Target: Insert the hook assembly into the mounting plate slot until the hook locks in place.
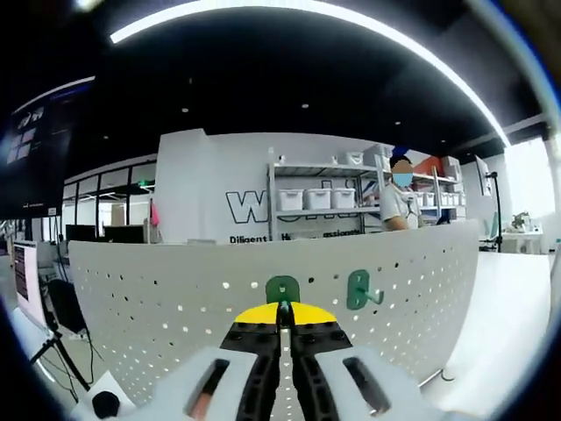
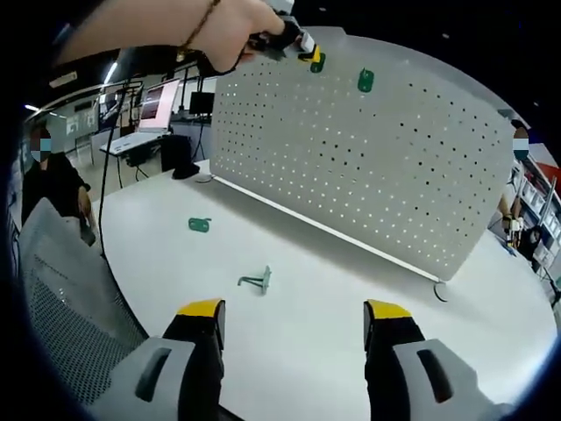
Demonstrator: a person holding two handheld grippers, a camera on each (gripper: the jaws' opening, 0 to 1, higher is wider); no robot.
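White round-edged table (image 2: 351, 298) carries the work area; its surface is matte and bare near the front edge. Grey mesh chair back (image 2: 66, 298) sits at the table's near left side. Beyond the table, a desk with a lit monitor (image 2: 161, 101) and a dark floor stand (image 2: 184, 156). Seated person in dark clothing (image 2: 53, 189) at far left. In the left gripper view: metal shelving (image 1: 320, 202) holding white storage bins (image 1: 317, 198), a standing person in a white shirt (image 1: 399, 203) beside it, and a curved ceiling light strip (image 1: 351, 22) overhead.
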